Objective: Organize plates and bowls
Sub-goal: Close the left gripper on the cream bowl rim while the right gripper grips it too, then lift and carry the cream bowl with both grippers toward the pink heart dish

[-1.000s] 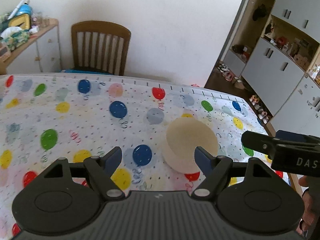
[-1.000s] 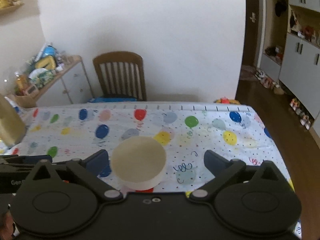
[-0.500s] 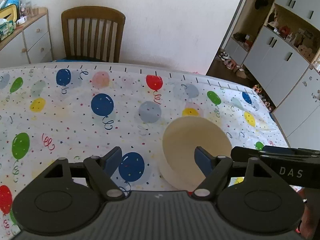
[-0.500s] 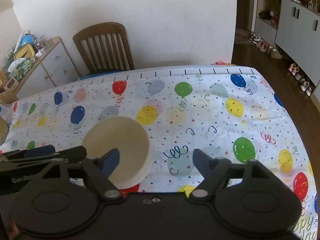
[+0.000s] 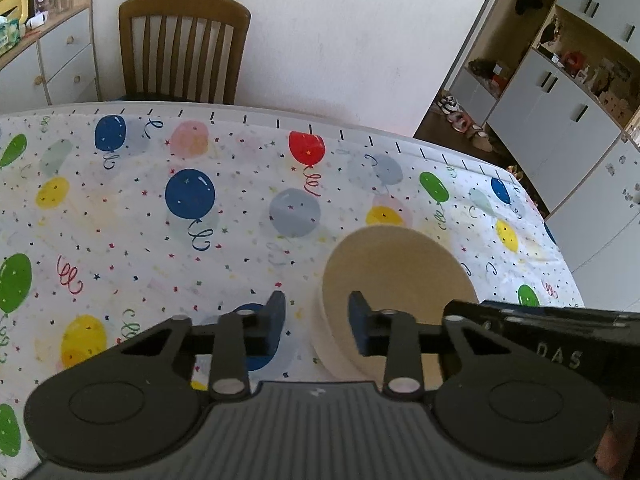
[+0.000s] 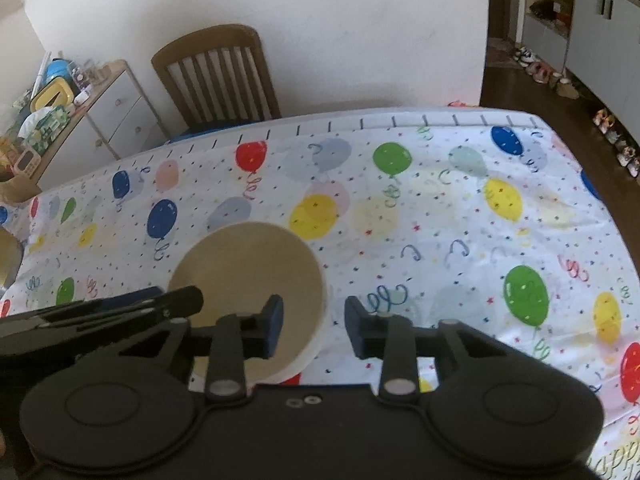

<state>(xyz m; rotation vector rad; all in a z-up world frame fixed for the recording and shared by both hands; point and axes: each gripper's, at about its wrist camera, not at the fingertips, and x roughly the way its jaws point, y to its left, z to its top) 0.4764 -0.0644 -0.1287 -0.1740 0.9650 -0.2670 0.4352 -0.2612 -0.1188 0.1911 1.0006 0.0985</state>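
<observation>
You hold both grippers over one cream-coloured bowl that stands upright on the balloon-print tablecloth, near the right part of the table as the left wrist view shows it. Your left gripper points down at the bowl's left wall: one blue finger is outside the bowl, over the cloth, and the other blue finger is inside the bowl, so the rim stands between them. Its jaws are closing, but a gap is visible between the pads and the wall, and I cannot tell that they press on it. Your right gripper does the same on the opposite side of the bowl: the left finger is inside, the right finger is outside over the cloth, and the rim is between them. These jaws are closing too, and the pads seem not to pinch the wall. In each view the other gripper's black body comes in from the side at the bowl's rim. A second beige item shows only partly at the left edge of the right wrist view; I cannot tell what it is. Behind the table a wooden chair stands against the white wall, a low drawer cabinet with clutter on top is at the left, and grey cupboards with shoes on the floor are at the right.
</observation>
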